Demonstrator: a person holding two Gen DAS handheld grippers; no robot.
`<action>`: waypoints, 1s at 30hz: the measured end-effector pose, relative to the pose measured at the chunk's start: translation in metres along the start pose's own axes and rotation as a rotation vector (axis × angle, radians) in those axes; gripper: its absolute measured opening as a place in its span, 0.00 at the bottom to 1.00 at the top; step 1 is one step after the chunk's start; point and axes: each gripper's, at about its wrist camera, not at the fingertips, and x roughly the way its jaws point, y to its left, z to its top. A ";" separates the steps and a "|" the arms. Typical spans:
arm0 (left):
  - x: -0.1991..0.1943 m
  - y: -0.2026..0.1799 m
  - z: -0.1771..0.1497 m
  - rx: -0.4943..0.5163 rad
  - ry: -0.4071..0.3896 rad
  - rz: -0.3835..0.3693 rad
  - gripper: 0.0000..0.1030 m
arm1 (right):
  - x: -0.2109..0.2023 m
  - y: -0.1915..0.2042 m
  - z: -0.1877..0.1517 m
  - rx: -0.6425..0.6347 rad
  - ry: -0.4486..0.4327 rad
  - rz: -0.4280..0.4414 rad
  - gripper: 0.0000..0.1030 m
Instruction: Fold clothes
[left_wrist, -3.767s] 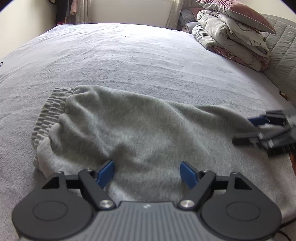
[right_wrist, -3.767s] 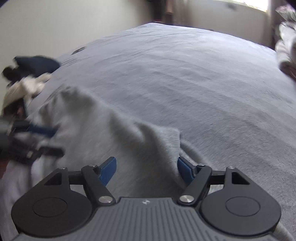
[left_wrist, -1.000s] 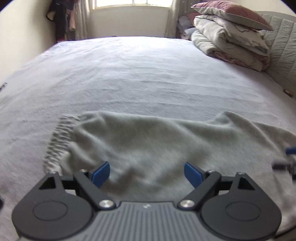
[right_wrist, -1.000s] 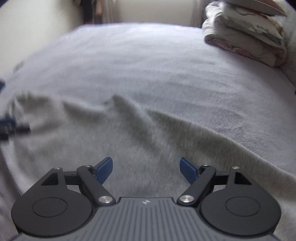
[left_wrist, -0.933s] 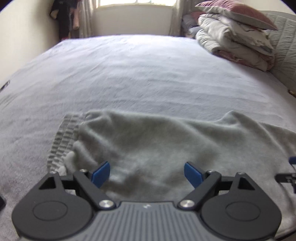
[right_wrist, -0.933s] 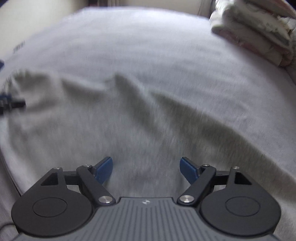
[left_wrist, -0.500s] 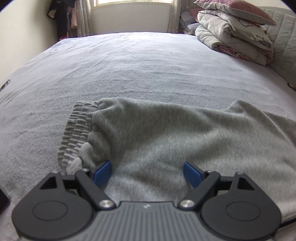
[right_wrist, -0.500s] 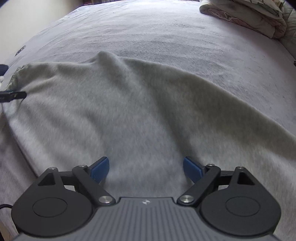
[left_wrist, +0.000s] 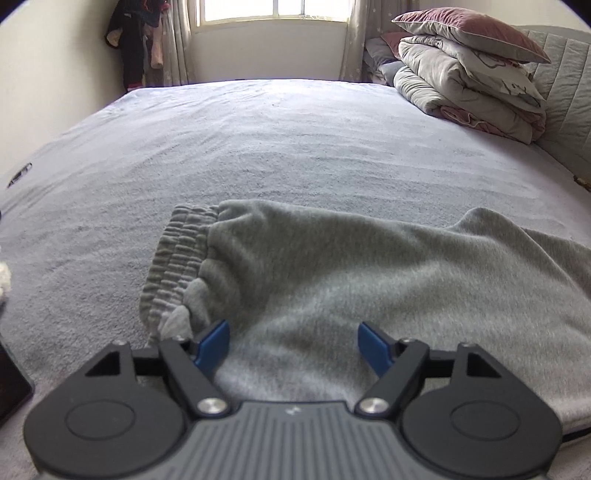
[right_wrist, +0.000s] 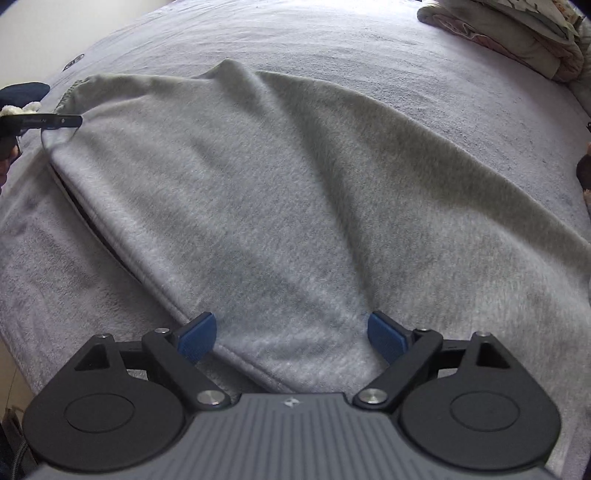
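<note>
Looking from the left wrist, the left gripper (left_wrist: 293, 341) hangs low over the grey pants (left_wrist: 369, 280), which lie flat on the bed (left_wrist: 277, 147) near its front edge. Its jaws are wide and closing a little, with soft cloth under the gap, but the blue pads (left_wrist: 212, 341) do not press it. The stretchy waistband (left_wrist: 177, 254) is bunched up at the left. A pile of blankets (left_wrist: 469, 81) sits far back on the right, under a window (left_wrist: 273, 9).

From the right wrist, the right gripper (right_wrist: 291, 336) has its jaws wide, and they hold nothing. The pants' (right_wrist: 277, 192) near hem lies between them. The left gripper's finger (right_wrist: 44, 121) pokes in at the far left, by the waistband.
</note>
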 end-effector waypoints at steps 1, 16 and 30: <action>-0.002 -0.002 0.000 0.000 -0.004 -0.001 0.81 | -0.002 0.001 0.002 0.010 -0.018 0.001 0.89; -0.009 -0.015 -0.027 0.097 0.076 0.021 0.84 | 0.034 0.073 0.036 -0.152 -0.061 0.036 0.92; -0.026 0.100 -0.011 -0.373 0.033 0.059 0.82 | 0.036 0.138 0.070 -0.233 -0.295 0.158 0.52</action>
